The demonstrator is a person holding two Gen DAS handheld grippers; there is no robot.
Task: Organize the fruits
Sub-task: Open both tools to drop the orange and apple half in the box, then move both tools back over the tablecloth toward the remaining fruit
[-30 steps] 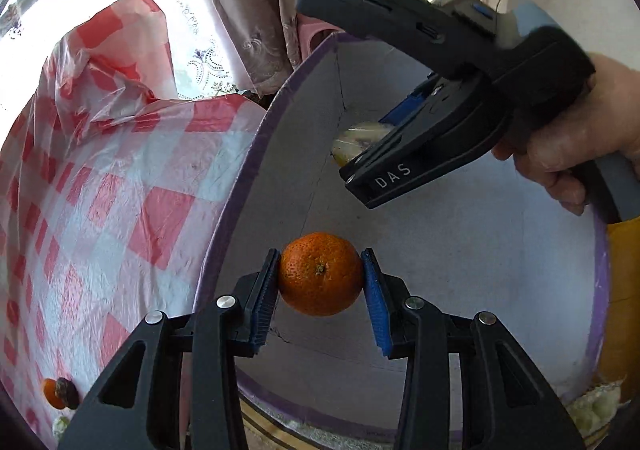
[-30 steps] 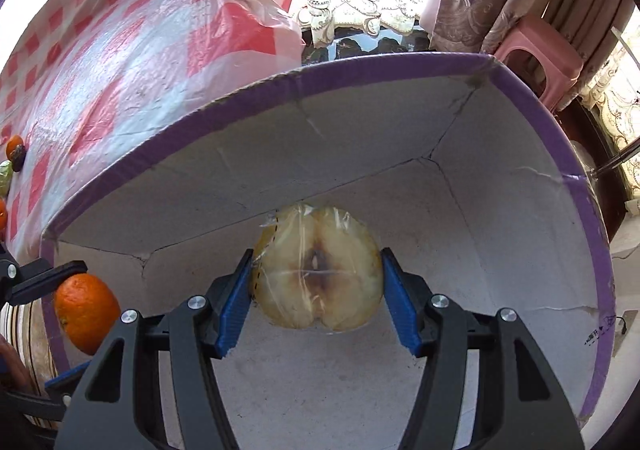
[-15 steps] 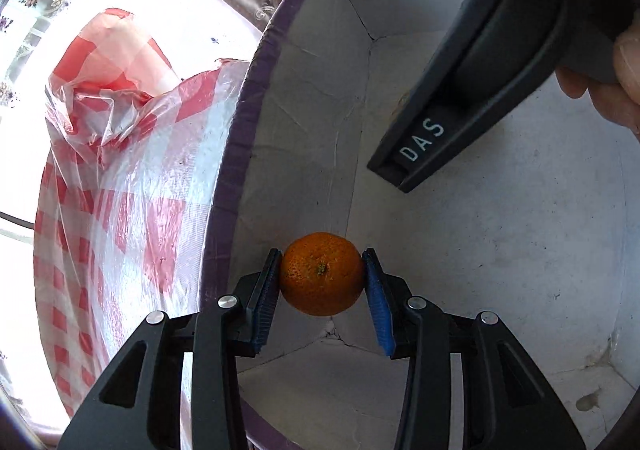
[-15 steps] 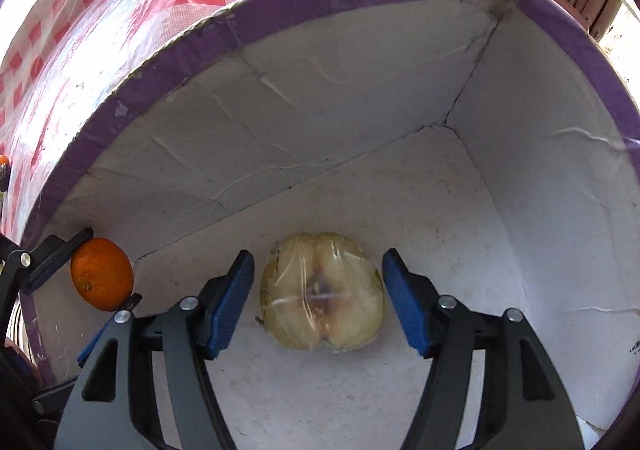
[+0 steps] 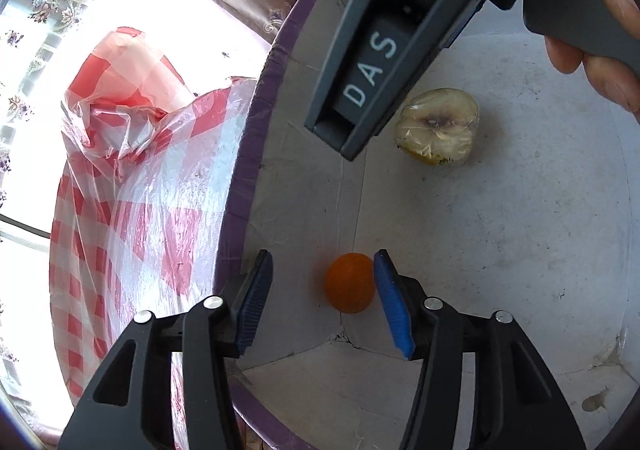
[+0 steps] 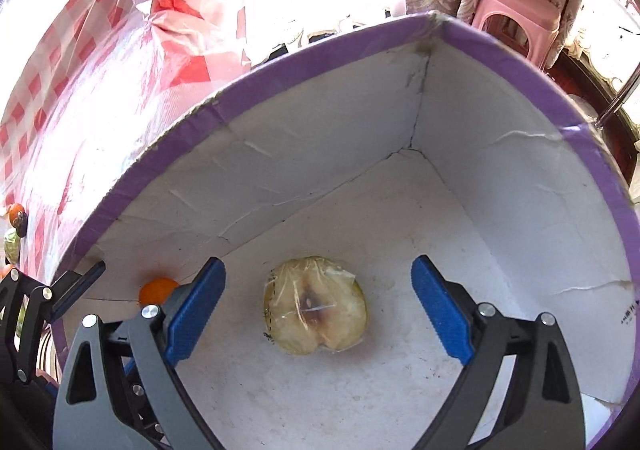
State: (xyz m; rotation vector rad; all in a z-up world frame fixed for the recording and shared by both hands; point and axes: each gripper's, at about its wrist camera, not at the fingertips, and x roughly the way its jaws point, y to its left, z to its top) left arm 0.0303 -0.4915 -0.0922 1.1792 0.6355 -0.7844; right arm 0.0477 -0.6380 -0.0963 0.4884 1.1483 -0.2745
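A white cardboard box with a purple rim point(image 5: 248, 169) point(image 6: 320, 65) fills both views. On its floor near a corner lies a small orange point(image 5: 349, 282) point(image 6: 158, 288). My left gripper point(image 5: 322, 290) hangs over it with jaws opening. The orange is between the pads but not pressed, close to the right pad. A halved apple wrapped in clear film point(image 6: 316, 314) point(image 5: 438, 131) lies cut side up on the box floor. My right gripper point(image 6: 318, 290) stands over it, jaws opening wide, both pads well clear of it.
A red and white checked plastic sheet point(image 5: 140, 189) point(image 6: 80, 89) bunches up against the box's left wall. A person's hand point(image 5: 600, 61) holds the right gripper's handle. A pink stool point(image 6: 516, 13) and curtains stand beyond. Small fruits point(image 6: 16, 217) lie outside the box at the left.
Both grippers have let go. The orange has dropped from the left pads to the box floor. The right pads have spread away from the apple half, which now rests on the floor.
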